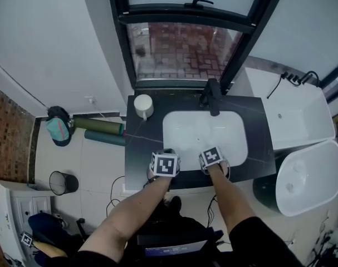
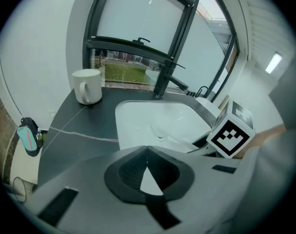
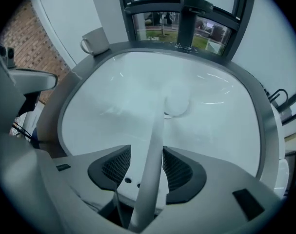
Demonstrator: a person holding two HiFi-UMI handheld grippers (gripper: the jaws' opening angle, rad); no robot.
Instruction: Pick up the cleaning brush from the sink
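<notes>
The cleaning brush is white, so I cannot pick it out in the head view. In the right gripper view its round head (image 3: pixel 177 101) lies near the drain of the white sink (image 3: pixel 113 106). Its long handle (image 3: pixel 155 140) runs back between the jaws of my right gripper (image 3: pixel 147 156). That gripper is open: the handle lies against the right pad, with a gap to the left pad. My left gripper (image 2: pixel 147 149) is shut and empty, held over the sink's front left rim (image 1: pixel 167 128). Both grippers, left (image 1: pixel 165 153) and right (image 1: pixel 209 150), sit at the basin's near edge.
A black faucet (image 1: pixel 212 97) stands at the back of the basin on the dark countertop (image 1: pixel 136 143). A white mug (image 1: pixel 143 105) is at the back left corner. A white fixture (image 1: pixel 309 177) lies to the right, and a bin (image 1: pixel 63 182) stands on the floor at the left.
</notes>
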